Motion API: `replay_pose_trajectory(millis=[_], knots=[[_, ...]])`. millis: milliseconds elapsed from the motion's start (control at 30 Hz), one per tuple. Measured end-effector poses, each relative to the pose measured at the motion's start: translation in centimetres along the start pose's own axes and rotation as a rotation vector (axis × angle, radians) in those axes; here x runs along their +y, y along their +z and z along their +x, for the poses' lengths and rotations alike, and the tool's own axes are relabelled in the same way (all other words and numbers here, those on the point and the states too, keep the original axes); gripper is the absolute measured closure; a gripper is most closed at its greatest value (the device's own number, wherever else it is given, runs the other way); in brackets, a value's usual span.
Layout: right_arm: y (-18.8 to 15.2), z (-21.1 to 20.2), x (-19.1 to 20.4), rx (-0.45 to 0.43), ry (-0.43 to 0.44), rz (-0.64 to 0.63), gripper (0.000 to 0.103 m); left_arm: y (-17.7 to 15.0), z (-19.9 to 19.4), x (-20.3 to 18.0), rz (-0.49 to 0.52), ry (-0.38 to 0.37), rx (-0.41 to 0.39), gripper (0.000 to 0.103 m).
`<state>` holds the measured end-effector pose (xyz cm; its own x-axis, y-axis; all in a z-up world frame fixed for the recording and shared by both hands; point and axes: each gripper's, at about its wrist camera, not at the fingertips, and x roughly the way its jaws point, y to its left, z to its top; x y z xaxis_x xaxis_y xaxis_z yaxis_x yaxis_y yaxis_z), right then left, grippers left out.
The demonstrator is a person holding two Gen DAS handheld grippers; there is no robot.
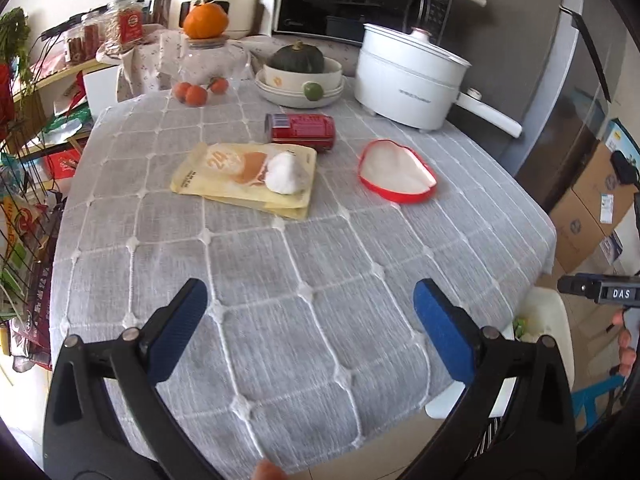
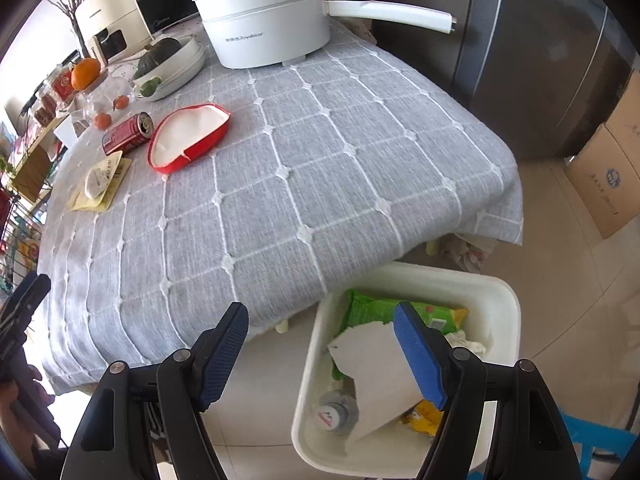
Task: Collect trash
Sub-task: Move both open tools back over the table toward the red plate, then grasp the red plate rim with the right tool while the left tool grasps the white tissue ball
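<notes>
On the grey checked tablecloth (image 1: 280, 264) lie a red soda can (image 1: 302, 130) on its side, a yellow snack pouch (image 1: 244, 178) with a white crumpled tissue (image 1: 283, 172) on it, and a squashed red-rimmed paper bowl (image 1: 396, 172). My left gripper (image 1: 310, 312) is open and empty over the near part of the table. My right gripper (image 2: 320, 344) is open and empty above the white trash bin (image 2: 496, 320), which holds a green wrapper (image 2: 376, 310), white paper (image 2: 376, 368) and other trash. The can (image 2: 126, 134), pouch (image 2: 102, 182) and bowl (image 2: 188, 138) also show in the right wrist view.
A white electric pot (image 1: 408, 80) with a long handle, a bowl with a dark squash (image 1: 298, 58), small oranges (image 1: 196, 92), a microwave (image 1: 352, 0) and jars stand at the table's back. A wire rack (image 1: 24, 216) is at left; a fridge (image 2: 540, 60) and cardboard boxes (image 2: 612, 168) at right.
</notes>
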<state>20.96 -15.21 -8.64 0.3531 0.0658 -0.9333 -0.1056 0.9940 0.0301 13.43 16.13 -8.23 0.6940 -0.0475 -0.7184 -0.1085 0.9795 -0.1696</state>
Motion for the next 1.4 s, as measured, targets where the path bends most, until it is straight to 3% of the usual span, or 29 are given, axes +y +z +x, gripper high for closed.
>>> replay_pose_trajectory(millis=[233, 400, 567, 767, 833, 900, 1033, 1100, 1267, 1400], knots=[[4.0, 2.5, 5.7, -0.019, 0.082, 0.026, 0.026, 2.5, 2.7, 1.5, -0.012, 0.05, 0.002, 0.001], [6.8, 5.4, 8.2, -0.042, 0.161, 0.113, 0.026, 4.0, 4.4, 1.7, -0.101, -0.018, -0.011, 0.001], [8.8, 7.9, 9.5, -0.077, 0.209, 0.203, 0.026, 5.5, 6.0, 1.2, -0.125, -0.036, -0.03, 0.012], [10.5, 10.2, 10.9, -0.134, 0.199, 0.24, 0.032, 6.2, 8.0, 1.5, -0.149, -0.039, -0.052, 0.027], [10.9, 10.8, 11.1, -0.15, 0.213, 0.26, 0.034, 6.5, 8.8, 1.7, -0.147, -0.04, -0.05, 0.036], [11.2, 11.5, 11.5, -0.159, 0.208, 0.262, 0.04, 6.6, 9.6, 2.0, -0.157, -0.048, -0.032, 0.046], [11.4, 12.6, 12.9, -0.171, 0.136, 0.199, 0.063, 6.3, 10.1, 1.9, -0.177, -0.079, -0.011, 0.074], [11.3, 12.7, 13.5, -0.185, 0.102, 0.141, 0.071, 6.1, 9.8, 1.5, -0.162, -0.083, -0.014, 0.076], [11.2, 11.9, 12.8, -0.176, 0.157, 0.106, 0.093, 5.7, 8.7, 0.5, -0.128, -0.101, -0.011, 0.078], [10.8, 10.4, 12.3, -0.166, 0.179, 0.074, 0.094, 4.9, 7.4, -0.1, -0.112, -0.133, -0.008, 0.078]])
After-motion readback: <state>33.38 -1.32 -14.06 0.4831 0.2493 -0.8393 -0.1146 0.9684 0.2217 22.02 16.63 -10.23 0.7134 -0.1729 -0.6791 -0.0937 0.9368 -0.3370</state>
